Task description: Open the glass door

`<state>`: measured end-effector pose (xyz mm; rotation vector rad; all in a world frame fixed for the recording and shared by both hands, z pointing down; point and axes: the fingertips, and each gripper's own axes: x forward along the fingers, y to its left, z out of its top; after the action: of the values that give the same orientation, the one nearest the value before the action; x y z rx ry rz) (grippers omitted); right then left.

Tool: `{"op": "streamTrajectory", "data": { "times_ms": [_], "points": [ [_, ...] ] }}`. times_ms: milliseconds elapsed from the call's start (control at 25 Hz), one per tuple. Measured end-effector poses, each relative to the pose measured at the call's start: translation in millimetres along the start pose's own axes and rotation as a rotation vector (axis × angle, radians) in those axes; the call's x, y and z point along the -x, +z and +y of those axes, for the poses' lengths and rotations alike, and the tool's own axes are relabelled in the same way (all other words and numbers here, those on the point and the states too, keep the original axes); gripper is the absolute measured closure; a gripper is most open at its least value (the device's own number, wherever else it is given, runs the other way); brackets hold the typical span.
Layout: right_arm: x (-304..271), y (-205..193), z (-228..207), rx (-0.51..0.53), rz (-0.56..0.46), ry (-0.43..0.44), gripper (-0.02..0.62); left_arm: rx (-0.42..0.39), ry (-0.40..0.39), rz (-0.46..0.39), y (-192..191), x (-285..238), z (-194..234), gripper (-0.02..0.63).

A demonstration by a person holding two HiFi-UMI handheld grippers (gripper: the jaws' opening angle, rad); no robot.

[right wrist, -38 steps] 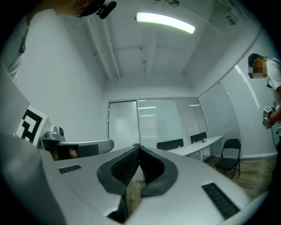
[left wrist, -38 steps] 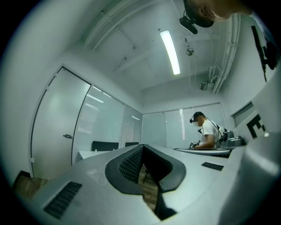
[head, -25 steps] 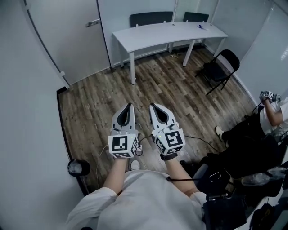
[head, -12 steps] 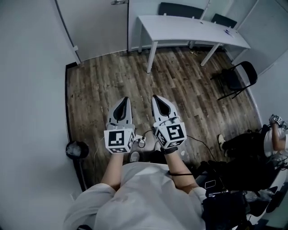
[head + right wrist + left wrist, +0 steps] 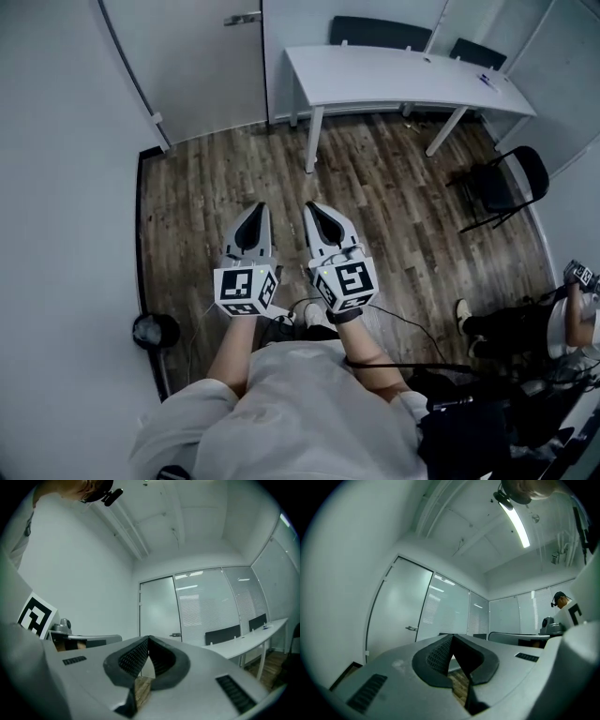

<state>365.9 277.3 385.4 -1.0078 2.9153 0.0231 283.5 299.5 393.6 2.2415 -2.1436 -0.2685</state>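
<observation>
your left hand-held gripper [image 5: 257, 211] and right hand-held gripper [image 5: 315, 210] are both closed on nothing, well apart from the shut glass door [image 5: 197, 75], handle [image 5: 242, 18] untouched.

Glass door [image 5: 192, 70]: one leaf with a frosted, pale grey pane in a slim frame. It is full height, stands upright and is shut, flush with the wall line ahead of you. Lever handle [image 5: 242, 19]: small, metal and horizontal, set on the leaf's right edge where the door meets the glazed partition [image 5: 445, 611]. Small fittings [image 5: 155, 118] sit on the opposite, left edge. In your head view the door takes the upper left, at the far end of the wood floor [image 5: 244, 178] and left of the white bench [image 5: 403, 80]. The left gripper view and the right gripper view both show you the same closed leaf ahead, well apart from you.
</observation>
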Motion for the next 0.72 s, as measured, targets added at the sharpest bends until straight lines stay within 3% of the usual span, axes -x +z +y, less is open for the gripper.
{"op": "streamTrajectory", "data": {
  "times_ms": [280,520,720],
  "points": [
    [-28,13,-90,-0.038,-0.017,0.048,0.592,-0.031,0.079,0.010,5,-76,-23,0.603],
    [-67,2,-111,-0.089,-0.002,0.100,0.592,-0.066,0.123,0.035,3,-114,-12,0.603],
    [-100,-6,-112,-0.071,-0.003,0.137,0.592,-0.066,0.132,0.038,-7,-142,9,0.603]
  ]
}}
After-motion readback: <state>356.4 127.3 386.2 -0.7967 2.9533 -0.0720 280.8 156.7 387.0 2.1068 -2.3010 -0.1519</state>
